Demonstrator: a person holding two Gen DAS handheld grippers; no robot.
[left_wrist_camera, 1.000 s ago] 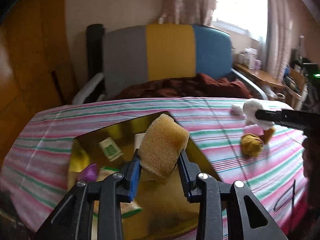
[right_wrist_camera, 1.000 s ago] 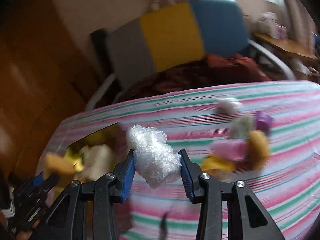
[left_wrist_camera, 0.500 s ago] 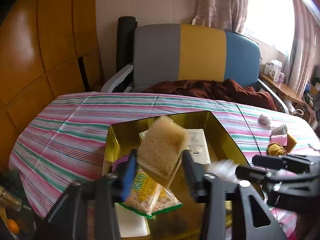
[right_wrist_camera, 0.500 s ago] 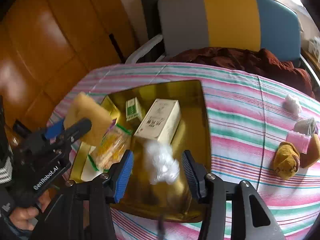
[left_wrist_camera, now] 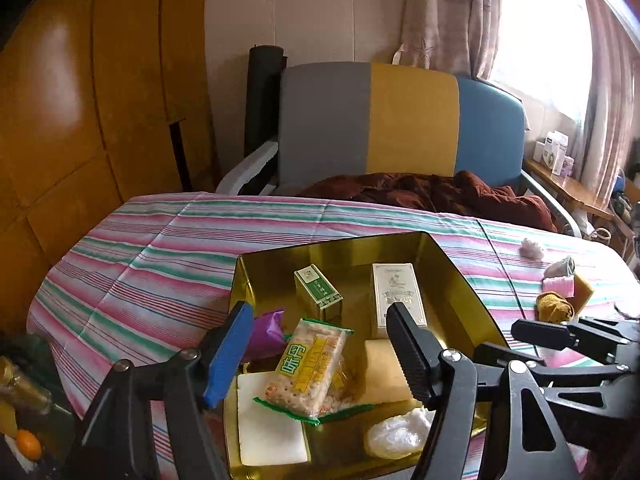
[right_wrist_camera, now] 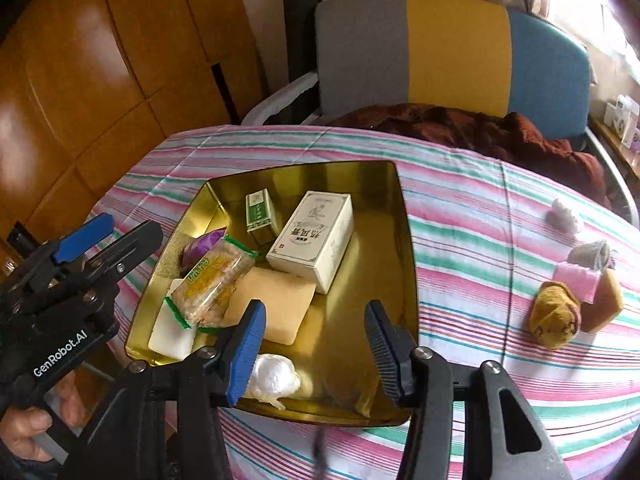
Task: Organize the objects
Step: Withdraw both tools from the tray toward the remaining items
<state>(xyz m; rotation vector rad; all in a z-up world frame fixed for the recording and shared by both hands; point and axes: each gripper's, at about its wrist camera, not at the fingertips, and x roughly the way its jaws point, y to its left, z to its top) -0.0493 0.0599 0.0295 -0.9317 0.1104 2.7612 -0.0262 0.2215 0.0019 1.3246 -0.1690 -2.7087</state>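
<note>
A gold tin tray (left_wrist_camera: 460, 276) (right_wrist_camera: 408, 240) sits on the striped tablecloth. In it lie a yellow sponge (left_wrist_camera: 384, 376) (right_wrist_camera: 276, 304), a clear plastic wad (left_wrist_camera: 396, 434) (right_wrist_camera: 274, 378), a cracker pack (left_wrist_camera: 308, 368) (right_wrist_camera: 218, 280), a white box (left_wrist_camera: 394, 294) (right_wrist_camera: 316, 236), a small green box (left_wrist_camera: 318, 292) (right_wrist_camera: 260, 212), a purple wrapper (left_wrist_camera: 266, 328) and a white pad (left_wrist_camera: 266, 428). My left gripper (left_wrist_camera: 320, 348) (right_wrist_camera: 108, 232) is open and empty above the tray's near left. My right gripper (right_wrist_camera: 314, 346) (left_wrist_camera: 512, 340) is open and empty above the tray's near edge.
On the cloth to the right lie a brown plush toy (right_wrist_camera: 556, 320) (left_wrist_camera: 554, 308), a pink pad (right_wrist_camera: 580, 280), an orange sponge (right_wrist_camera: 608, 300), a grey bundle (right_wrist_camera: 592, 252) and a white wad (right_wrist_camera: 564, 212) (left_wrist_camera: 532, 248). A grey, yellow and blue chair (left_wrist_camera: 400, 120) stands behind the table.
Both grippers opened over the tray. The left let go of the yellow sponge and the right let go of the plastic wad; both now lie in the tray.
</note>
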